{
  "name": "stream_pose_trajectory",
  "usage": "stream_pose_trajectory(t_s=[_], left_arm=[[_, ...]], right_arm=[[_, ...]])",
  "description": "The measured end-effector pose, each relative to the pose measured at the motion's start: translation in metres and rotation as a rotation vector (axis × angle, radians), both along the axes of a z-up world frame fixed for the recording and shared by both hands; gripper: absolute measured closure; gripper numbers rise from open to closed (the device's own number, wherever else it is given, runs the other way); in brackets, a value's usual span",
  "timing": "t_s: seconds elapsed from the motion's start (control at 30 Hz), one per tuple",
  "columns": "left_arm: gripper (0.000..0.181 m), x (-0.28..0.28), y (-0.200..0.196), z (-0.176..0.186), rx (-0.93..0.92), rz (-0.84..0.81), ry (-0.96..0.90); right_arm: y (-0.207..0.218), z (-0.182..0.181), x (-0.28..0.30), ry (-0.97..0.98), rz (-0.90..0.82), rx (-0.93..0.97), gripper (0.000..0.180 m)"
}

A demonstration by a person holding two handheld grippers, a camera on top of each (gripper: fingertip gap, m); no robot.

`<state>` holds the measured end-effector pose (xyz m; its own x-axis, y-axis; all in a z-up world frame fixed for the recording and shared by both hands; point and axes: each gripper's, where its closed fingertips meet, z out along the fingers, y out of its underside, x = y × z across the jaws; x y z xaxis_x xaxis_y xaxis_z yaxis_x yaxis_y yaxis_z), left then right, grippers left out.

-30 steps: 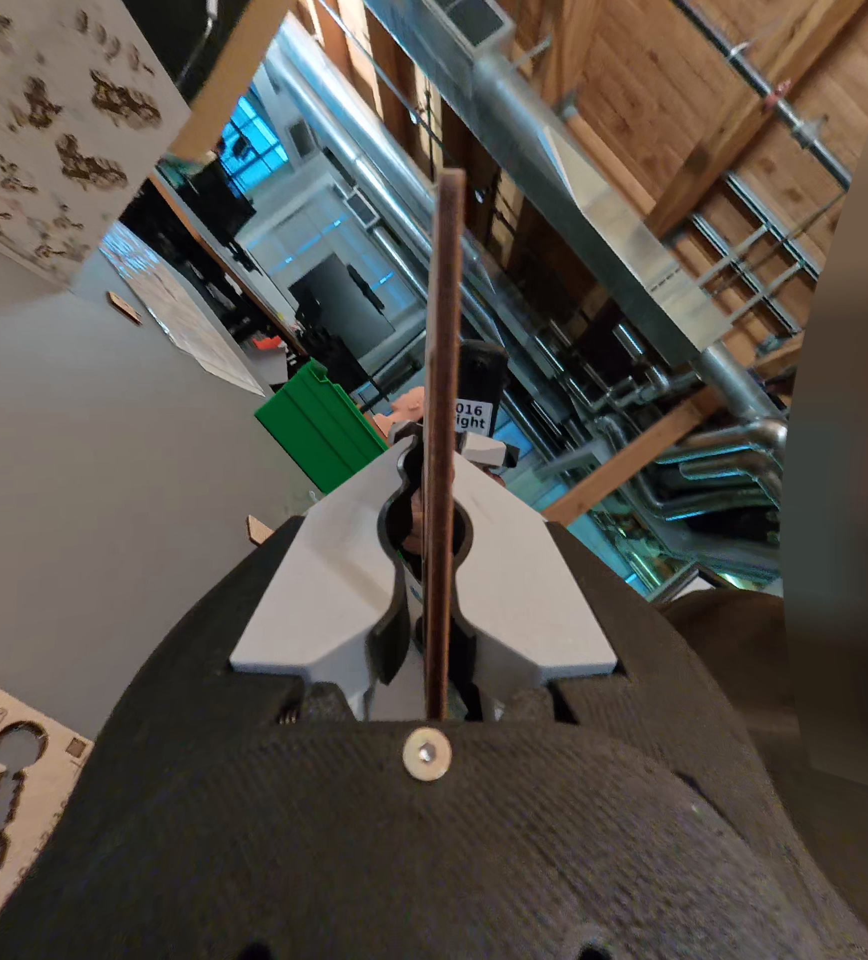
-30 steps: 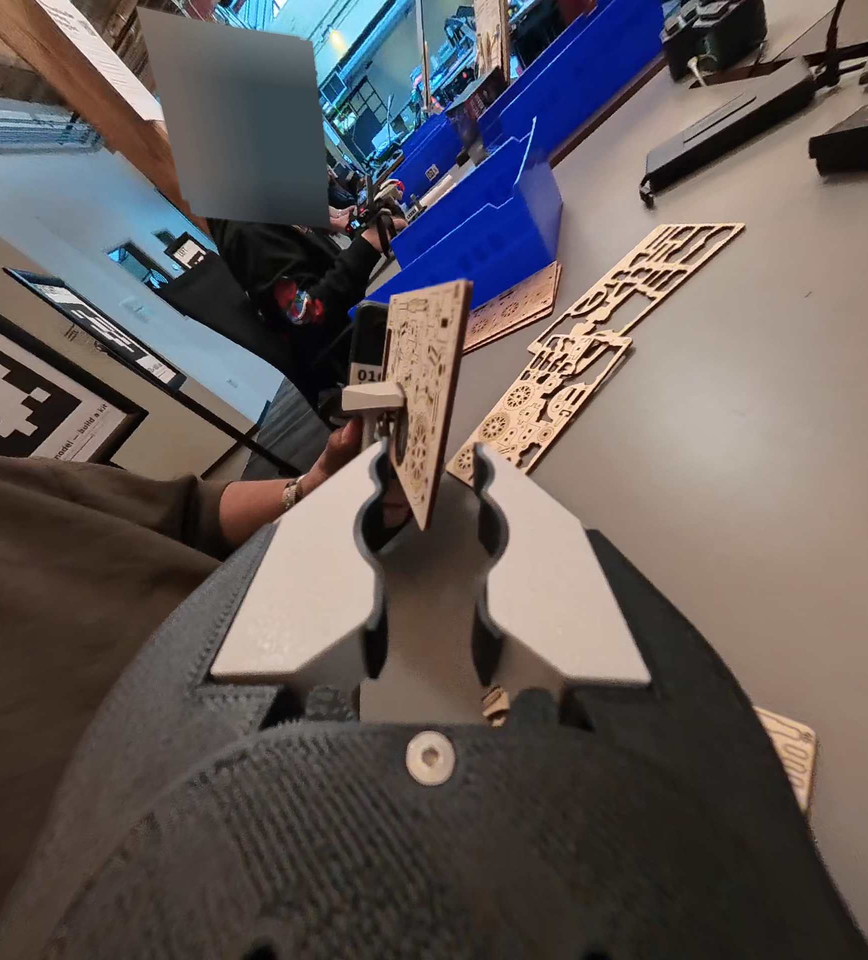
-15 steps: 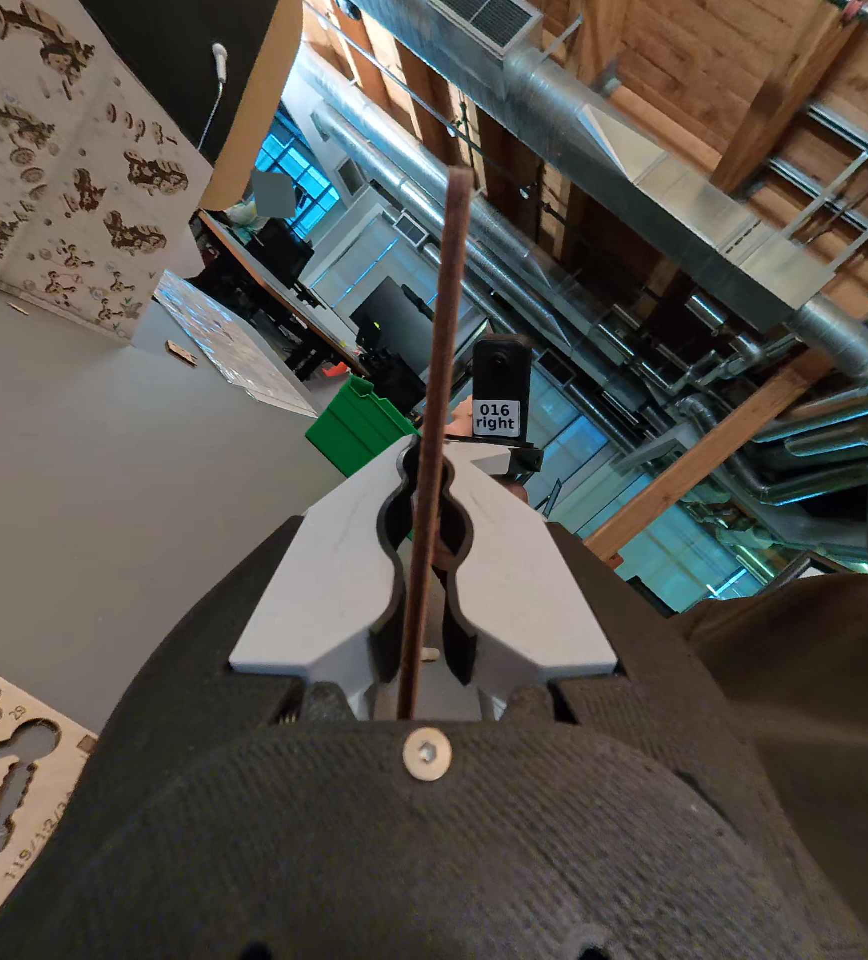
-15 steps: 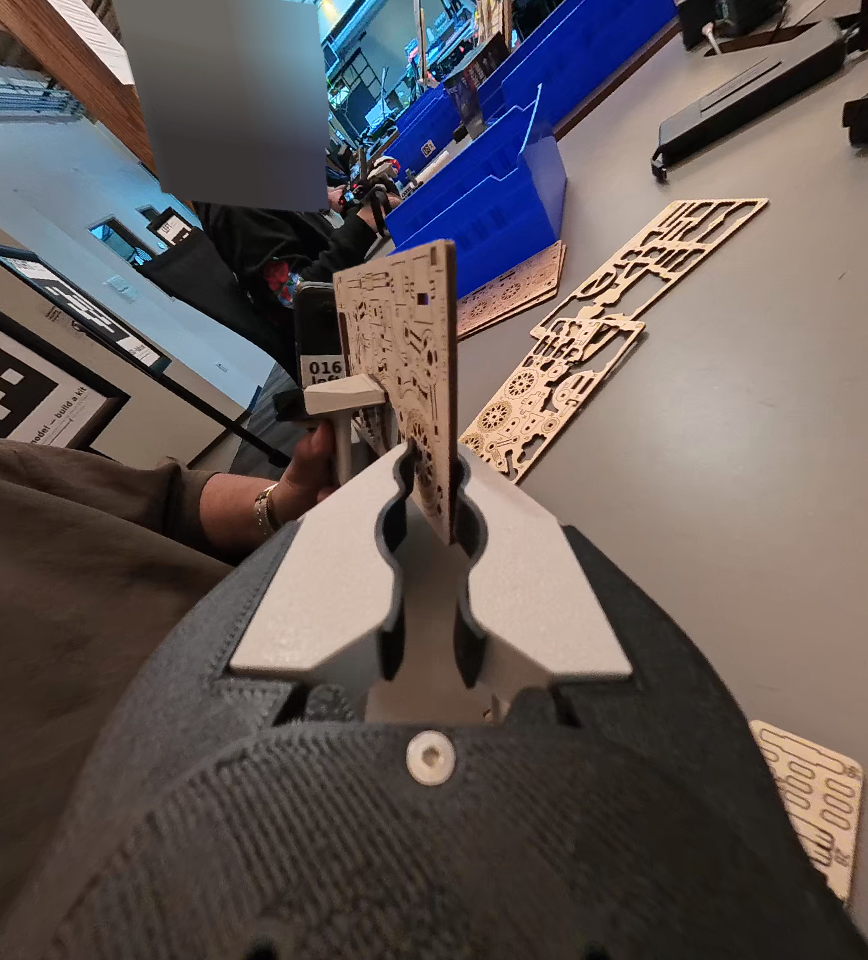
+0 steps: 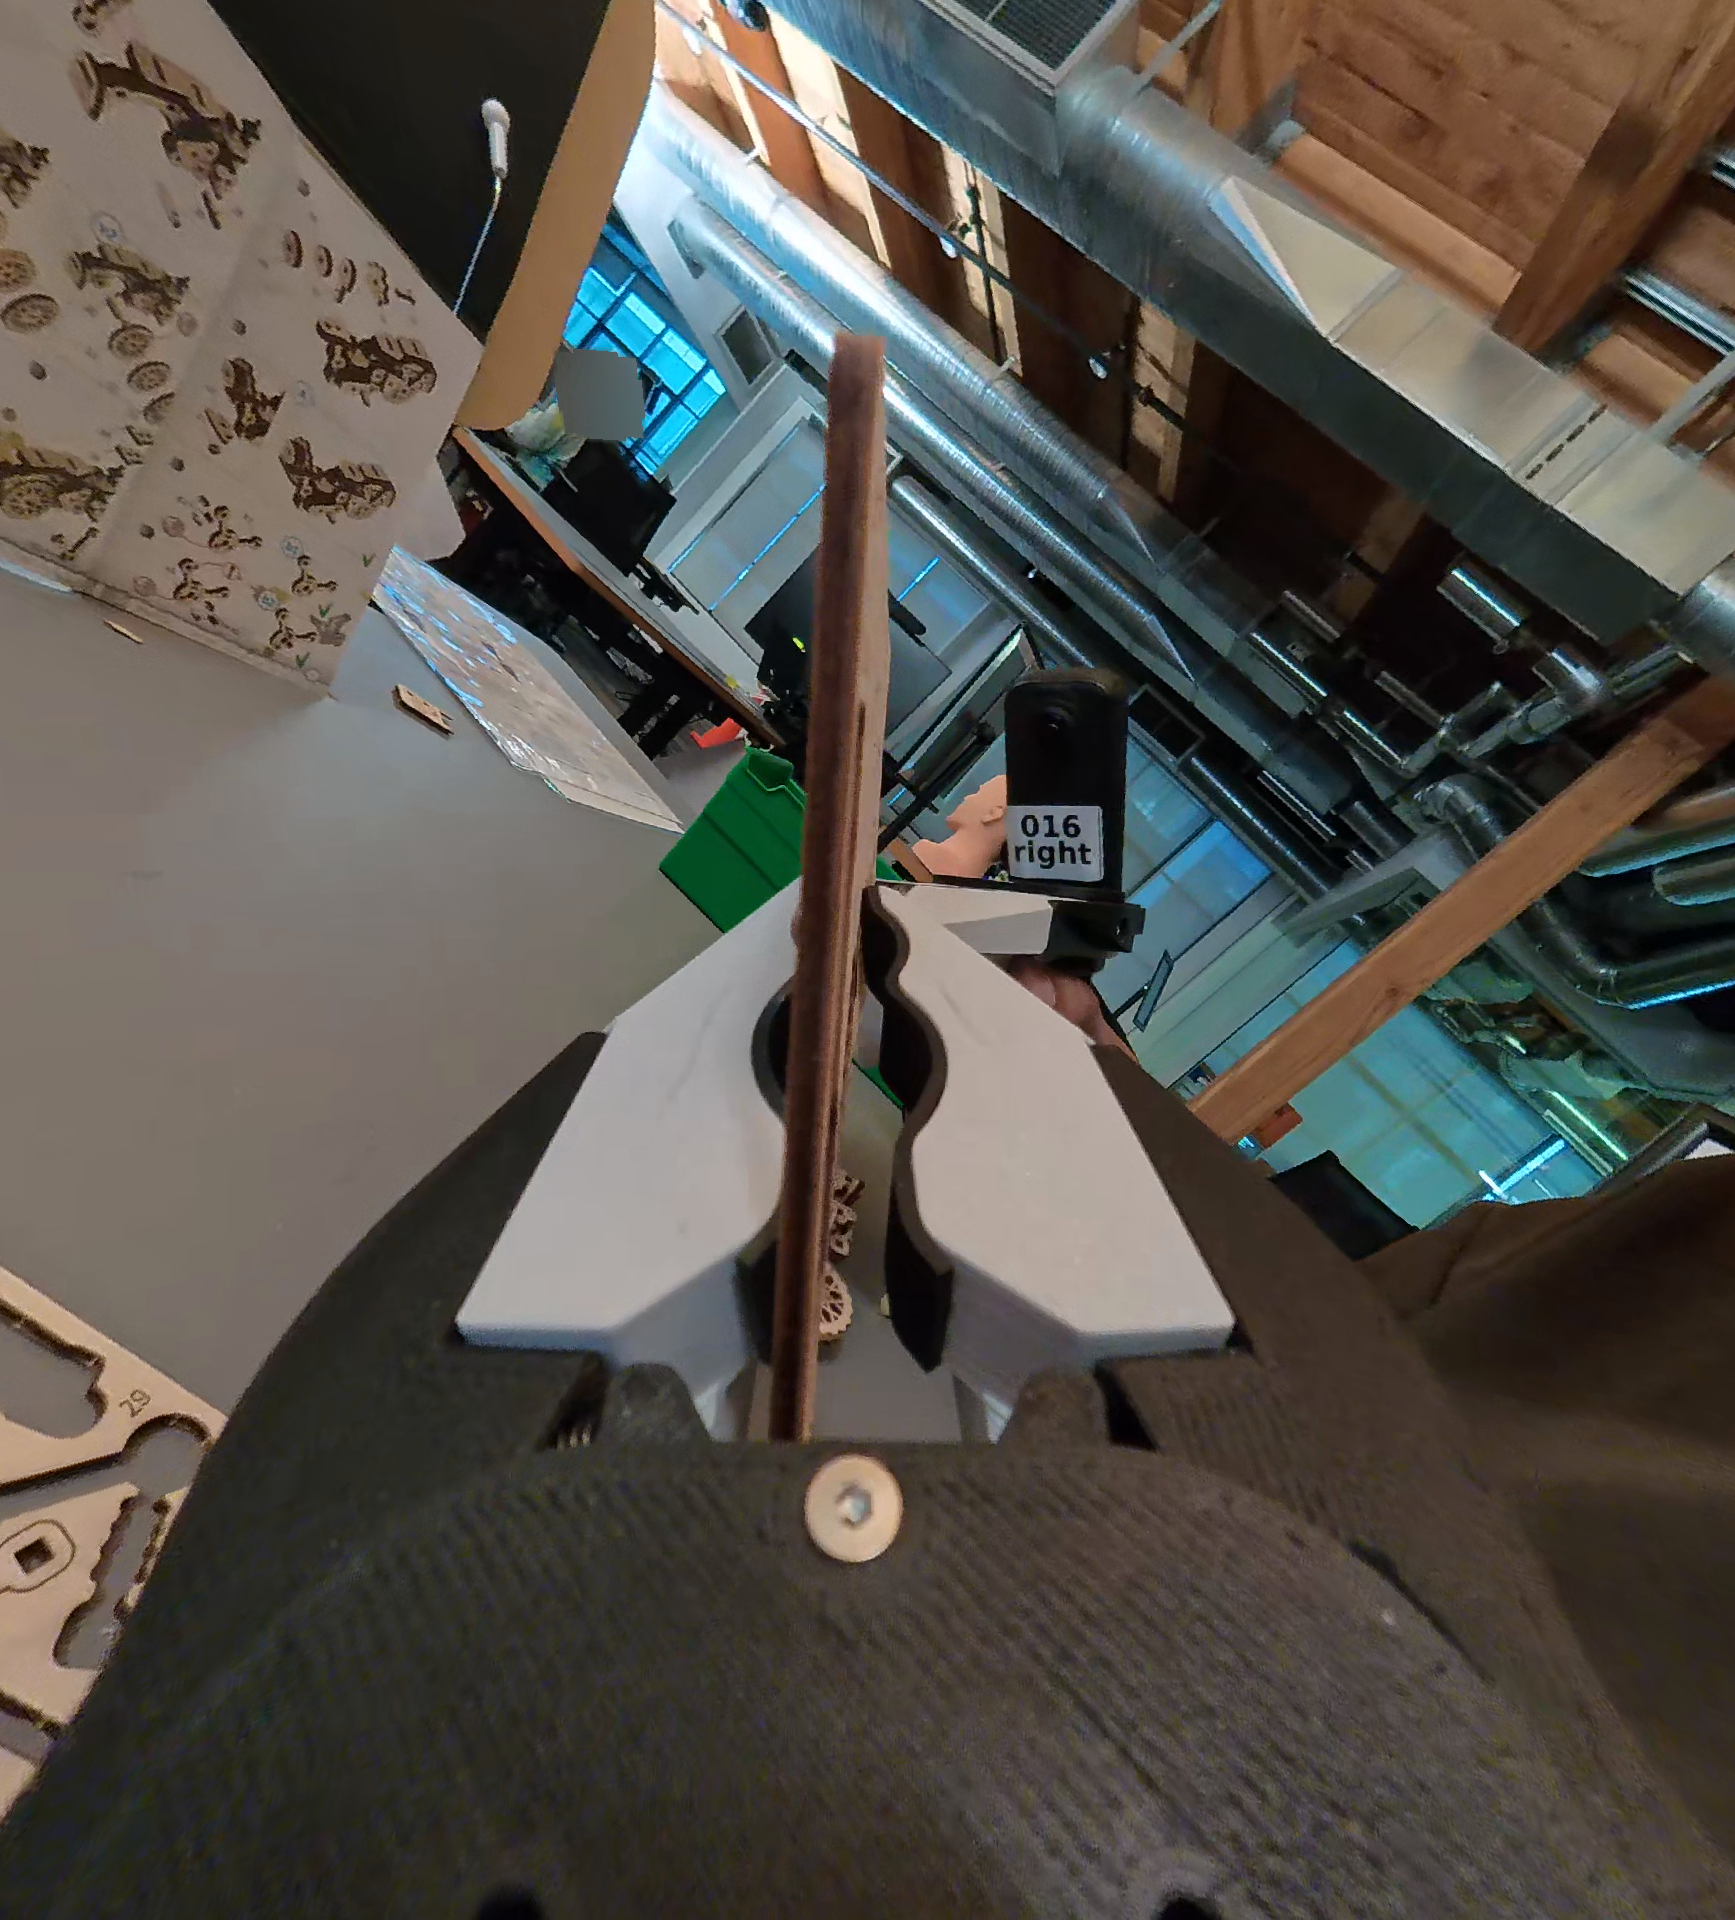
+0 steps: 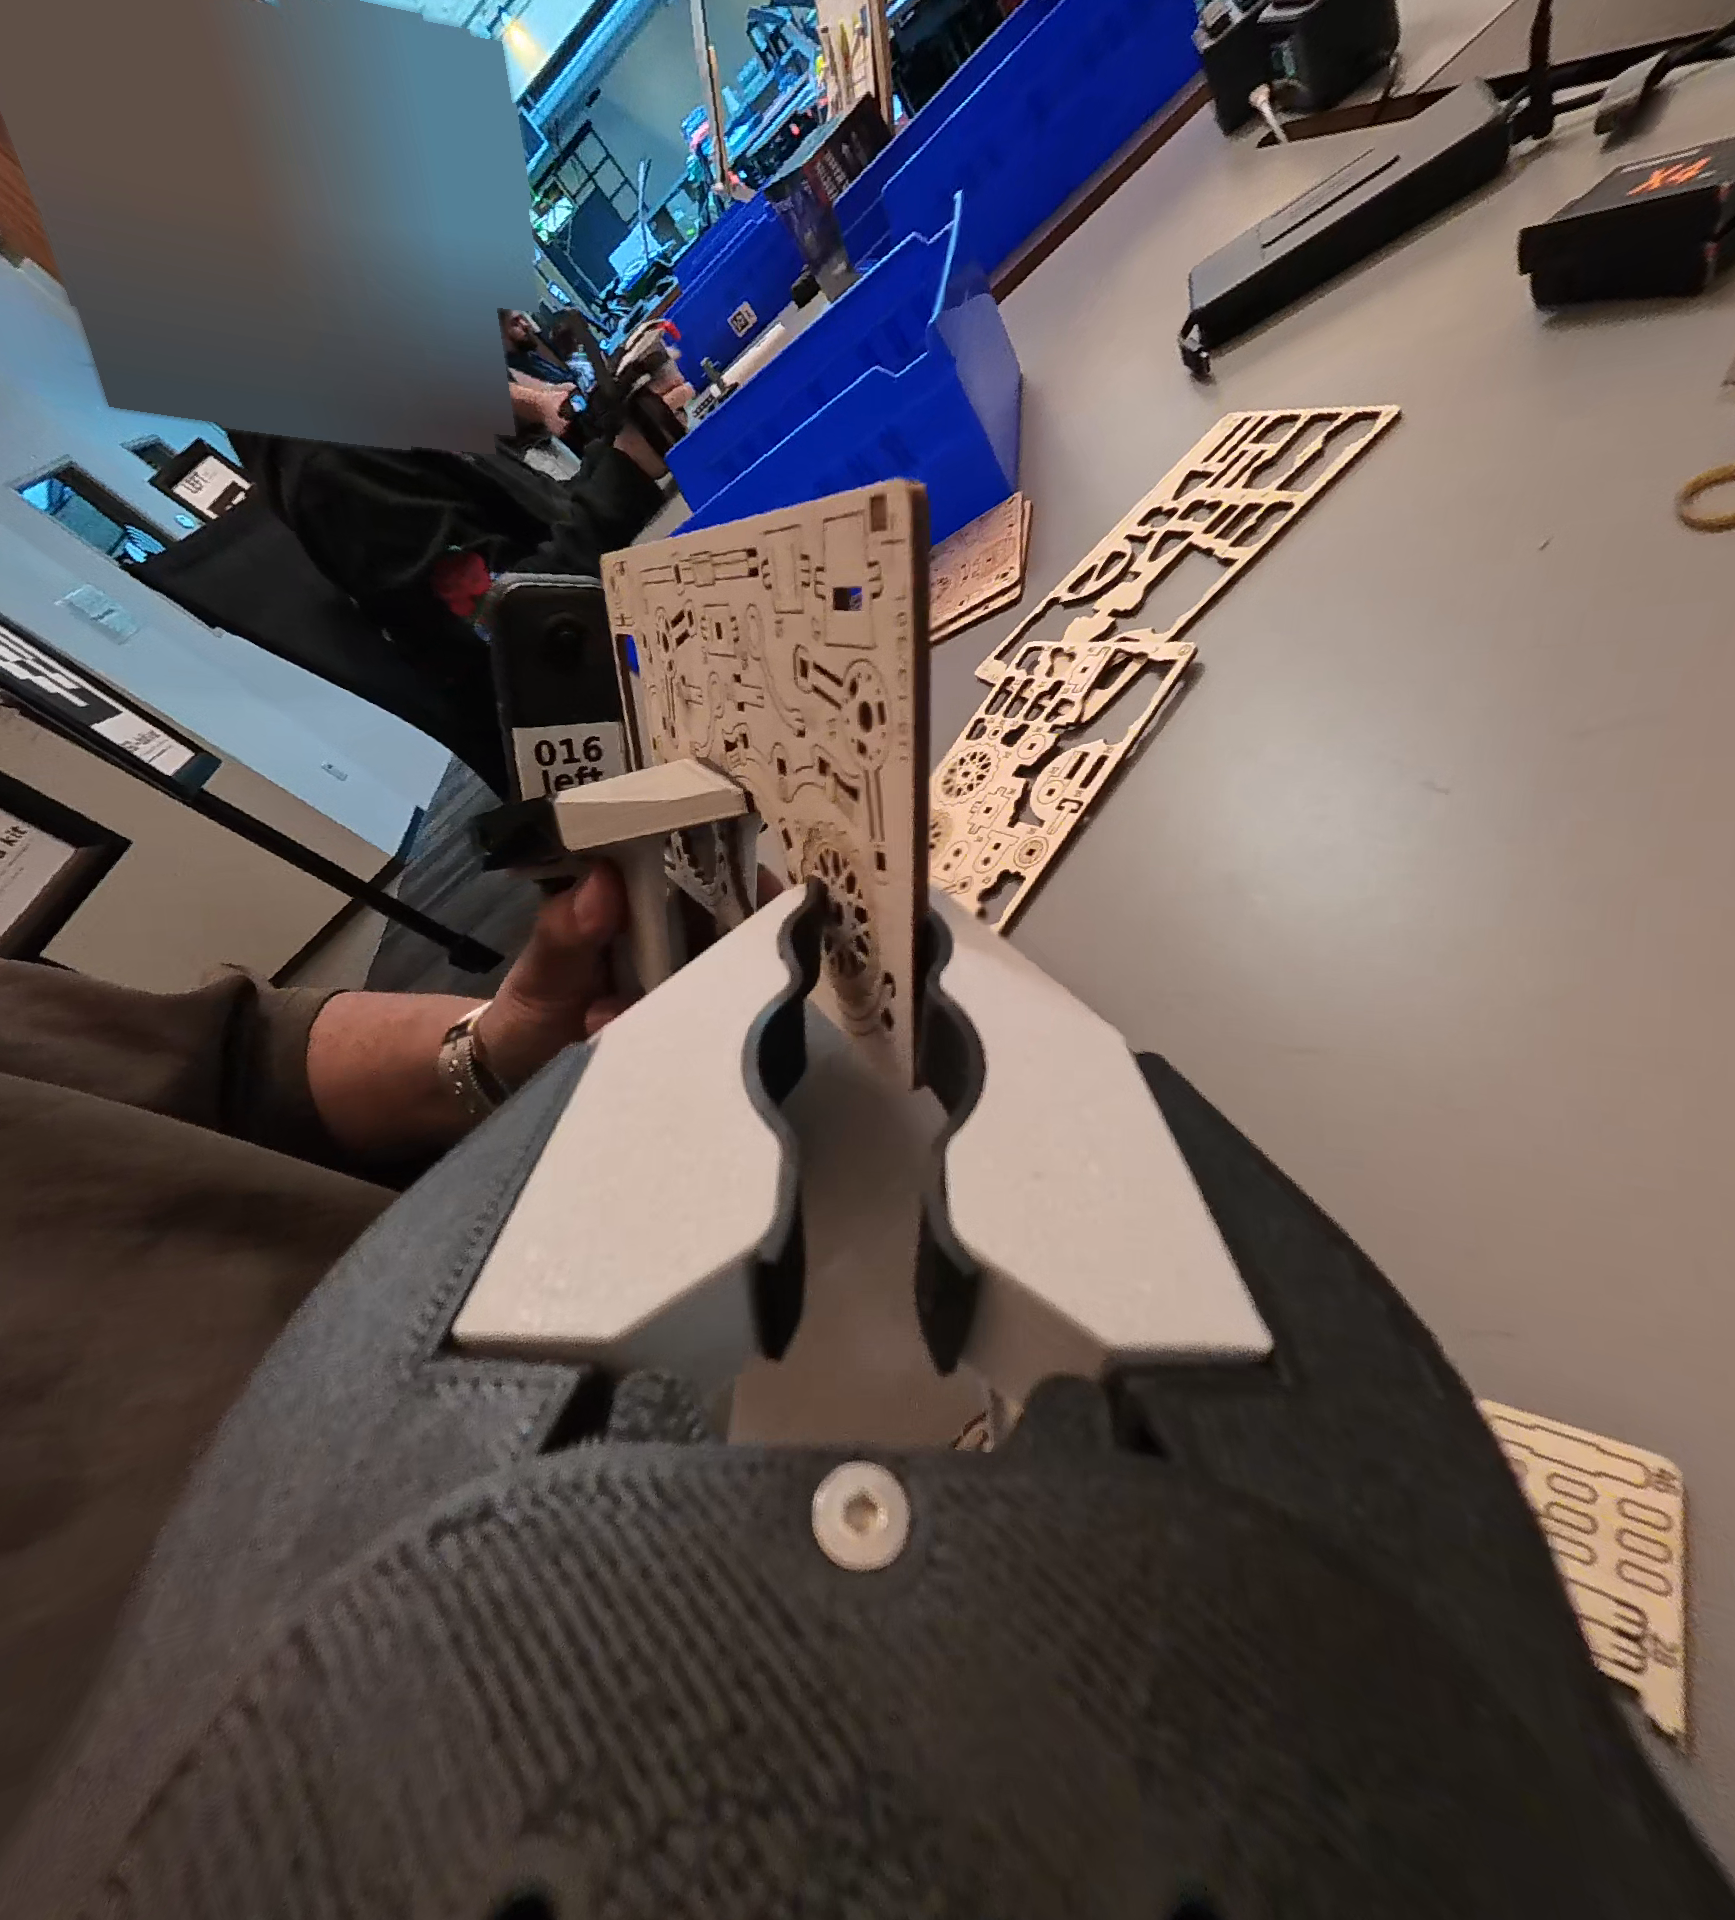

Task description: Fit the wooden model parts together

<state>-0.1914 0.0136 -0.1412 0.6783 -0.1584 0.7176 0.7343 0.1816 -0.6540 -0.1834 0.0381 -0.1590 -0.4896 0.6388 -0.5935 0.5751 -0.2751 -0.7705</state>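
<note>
grey table (image 6: 1465,935): runs out of frame on every side, partly hidden behind both gripper bodies
blue bins (image 6: 842,395): far end of table, in a row, tops cut off by frame
loose wooden sheets (image 6: 1102,727): flat on table past the right gripper, many holes where parts are gone; one more sheet (image 5: 1,1538) at lower left in left wrist view, cropped
wooden parts sheet (image 6: 790,727): held upright in the air above the table, edge-on in left wrist view (image 5: 842,727), lower end hidden between fingers
left gripper (image 5: 832,914): fingers close together with the sheet pressed against the left one, slim gap on the right side, so grip cannot be told for sure
right gripper (image 6: 868,925): fingers narrowly parted around the sheet's lower corner; contact hard to make out
rubber band (image 6: 1727,492): alone on table, far right
</note>
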Motion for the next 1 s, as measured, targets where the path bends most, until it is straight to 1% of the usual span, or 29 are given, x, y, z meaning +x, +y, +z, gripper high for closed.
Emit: stream_pose_trajectory(t_s=[0.1,0.33,0.47,0.83,0.93,1.0], left_arm=[[0.18,-0.002,0.001,-0.002,-0.006,0.009,-0.005],[0.18,-0.004,0.001,-0.002,-0.009,0.033,0.0],[0.18,-0.004,0.002,-0.003,-0.014,0.042,0.006],[0.179,-0.008,0.003,-0.006,-0.001,0.056,-0.046],[0.18,-0.009,0.002,-0.004,0.001,0.048,-0.033],[0.18,-0.009,-0.001,0.0,0.041,0.03,-0.068]], right_arm=[[0.001,-0.002,-0.002,0.005,-0.027,0.02,0.164],[0.006,-0.005,-0.008,0.053,-0.095,0.138,0.156],[0.008,-0.006,-0.009,0.062,-0.114,0.163,0.154],[0.009,-0.007,-0.012,0.092,-0.163,0.226,0.153],[0.008,-0.008,-0.012,0.069,-0.138,0.188,0.153],[0.005,-0.003,-0.011,0.076,-0.095,0.105,0.157]])
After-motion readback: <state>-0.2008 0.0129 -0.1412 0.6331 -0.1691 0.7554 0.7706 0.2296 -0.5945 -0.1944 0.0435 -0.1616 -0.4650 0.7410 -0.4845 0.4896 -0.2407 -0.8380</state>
